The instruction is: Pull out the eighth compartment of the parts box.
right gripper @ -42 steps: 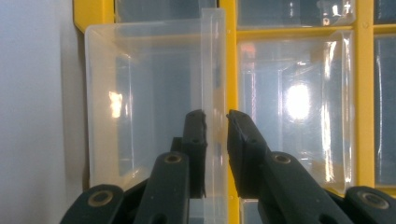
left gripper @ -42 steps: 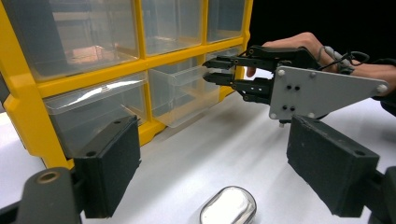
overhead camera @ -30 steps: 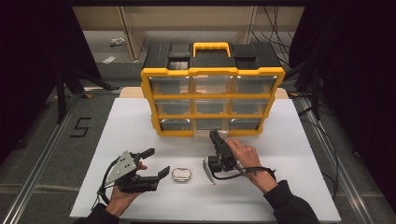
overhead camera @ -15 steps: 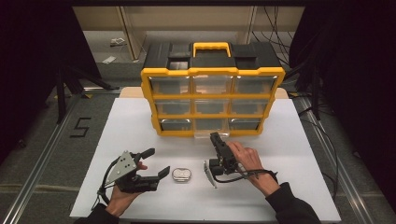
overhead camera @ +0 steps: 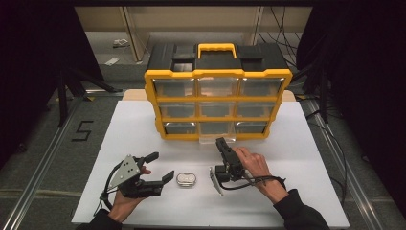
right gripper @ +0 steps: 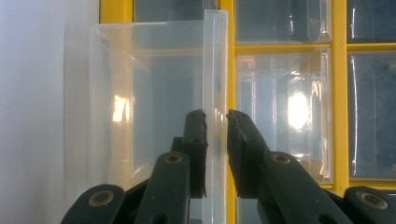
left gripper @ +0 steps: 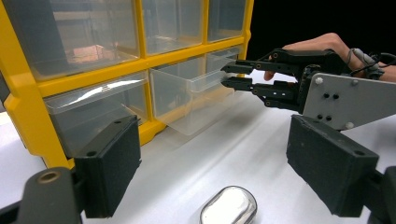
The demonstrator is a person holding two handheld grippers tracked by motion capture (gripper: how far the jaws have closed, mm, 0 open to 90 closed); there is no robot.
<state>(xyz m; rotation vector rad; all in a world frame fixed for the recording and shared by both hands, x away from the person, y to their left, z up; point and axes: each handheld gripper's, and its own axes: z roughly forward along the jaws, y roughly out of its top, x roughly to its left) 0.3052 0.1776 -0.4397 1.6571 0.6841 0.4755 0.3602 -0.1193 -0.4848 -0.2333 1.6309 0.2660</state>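
Right gripper (overhead camera: 221, 143) is closed narrow on the front lip of the clear drawer (overhead camera: 218, 139), one jaw inside the wall, one outside. Drawer sits pulled part way out of the bottom middle slot of the yellow organizer (overhead camera: 218, 103), straight ahead of the gripper. In the left gripper view the same jaws pinch the drawer's (left gripper: 196, 95) top front edge. In the right gripper view the drawer wall (right gripper: 214, 70) runs between the pads; whether both pads press it is hard to make out, the gap looks slight on one side.

Room: bare white table (overhead camera: 311, 158) behind and to the outer side of the right gripper. Organizer front blocks any way ahead.

Left gripper (overhead camera: 160, 167) stands wide, holding nothing, low over the table well off to the right gripper's inner side.

Between the two grippers lies a small oval metal tin (overhead camera: 185, 179); in the left gripper view it is cut off by the bottom edge (left gripper: 229, 207). Just beside the right gripper body lies a thin metal piece (overhead camera: 215, 179), too small to tell.
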